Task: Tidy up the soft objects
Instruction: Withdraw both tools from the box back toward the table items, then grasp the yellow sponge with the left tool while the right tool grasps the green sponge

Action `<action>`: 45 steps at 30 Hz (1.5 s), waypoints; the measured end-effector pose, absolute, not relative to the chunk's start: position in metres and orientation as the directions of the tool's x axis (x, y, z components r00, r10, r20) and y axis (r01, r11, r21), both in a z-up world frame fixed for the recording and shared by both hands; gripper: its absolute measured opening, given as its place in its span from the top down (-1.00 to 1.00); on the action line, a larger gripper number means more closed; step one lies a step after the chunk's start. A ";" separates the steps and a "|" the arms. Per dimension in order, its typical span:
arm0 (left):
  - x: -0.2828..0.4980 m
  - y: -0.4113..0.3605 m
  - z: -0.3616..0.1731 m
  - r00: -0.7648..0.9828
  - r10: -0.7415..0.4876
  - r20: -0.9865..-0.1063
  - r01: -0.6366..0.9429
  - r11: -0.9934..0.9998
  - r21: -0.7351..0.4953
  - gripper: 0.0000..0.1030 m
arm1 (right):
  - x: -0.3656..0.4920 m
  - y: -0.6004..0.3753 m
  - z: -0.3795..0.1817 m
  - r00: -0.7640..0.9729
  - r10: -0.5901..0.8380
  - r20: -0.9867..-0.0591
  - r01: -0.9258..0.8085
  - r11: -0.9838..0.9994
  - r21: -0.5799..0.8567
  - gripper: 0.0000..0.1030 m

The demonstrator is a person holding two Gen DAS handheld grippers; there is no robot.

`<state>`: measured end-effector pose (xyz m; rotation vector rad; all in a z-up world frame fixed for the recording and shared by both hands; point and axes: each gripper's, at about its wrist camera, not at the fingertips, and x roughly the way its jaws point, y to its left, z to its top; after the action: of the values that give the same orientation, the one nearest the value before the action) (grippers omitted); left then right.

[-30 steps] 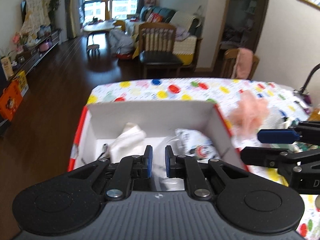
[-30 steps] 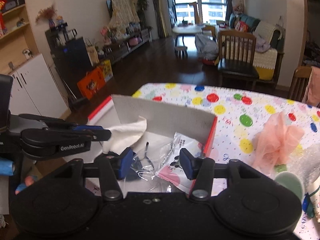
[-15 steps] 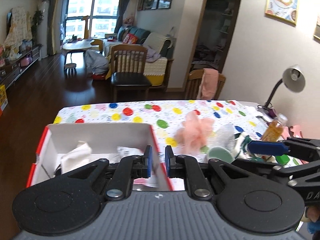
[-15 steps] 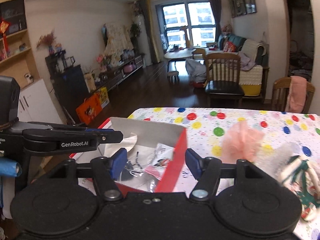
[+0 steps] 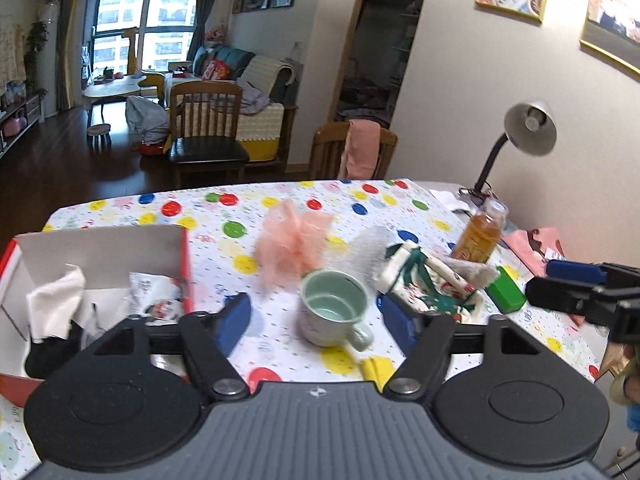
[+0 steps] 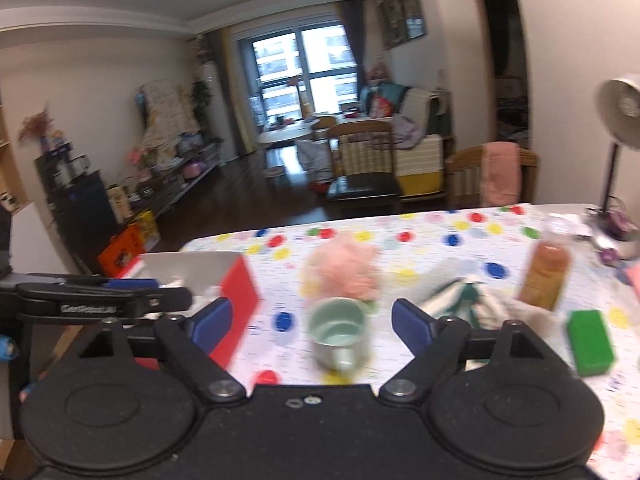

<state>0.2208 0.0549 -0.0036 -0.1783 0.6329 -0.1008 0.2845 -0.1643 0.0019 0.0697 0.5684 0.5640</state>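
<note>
My left gripper [image 5: 314, 320] and right gripper [image 6: 311, 322] both hover over the dotted tablecloth [image 5: 360, 200], jaws opening and pressing on nothing. A pale green mug [image 5: 334, 308] stands on the table beyond each gap, untouched. Behind it lie a pink mesh puff [image 5: 292, 244], a grey fluffy piece [image 5: 368, 252] and a green-and-white patterned cloth [image 5: 428, 284]. At the left, the red-and-white box [image 5: 184, 248] holds a white cloth [image 5: 56, 300] and a printed packet [image 5: 160, 296]. The right gripper [image 5: 560, 282] shows at the right edge of the left wrist view.
An orange drink bottle [image 5: 480, 236], a green block [image 5: 506, 294], a pink packet [image 5: 532, 244] and a desk lamp [image 5: 528, 128] crowd the table's right side. A small yellow piece [image 5: 376, 368] lies near the front. Wooden chairs [image 5: 352, 152] stand past the far edge.
Both grippers swung right, from over the box to the middle of the table. The left jaws went from shut to wide; the right jaws spread further.
</note>
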 end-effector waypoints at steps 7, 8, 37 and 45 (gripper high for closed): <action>0.228 0.010 -0.017 0.795 -0.152 -0.587 0.053 0.982 -0.183 -0.64 | 0.303 -0.237 -0.029 0.739 0.424 -0.524 -0.367 0.905 0.214 -0.83; 0.230 0.004 -0.020 0.794 -0.160 -0.586 0.057 0.980 -0.189 -0.70 | 0.307 -0.245 -0.033 0.745 0.405 -0.530 -0.351 0.914 0.205 -0.86; 0.294 -0.111 -0.156 0.649 0.004 -0.761 -0.034 0.999 -0.023 -0.98 | 0.444 -0.381 -0.161 0.732 0.179 -0.658 -0.172 0.982 0.076 -0.95; 0.303 -0.115 -0.180 0.625 0.027 -0.780 -0.065 0.998 -0.018 -0.98 | 0.466 -0.386 -0.181 0.699 0.179 -0.692 -0.178 0.981 0.073 -0.93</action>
<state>0.3029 -0.1150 -0.1796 -0.0454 0.8944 0.0526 0.4663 -0.3858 -0.1815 0.0007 0.7716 0.1988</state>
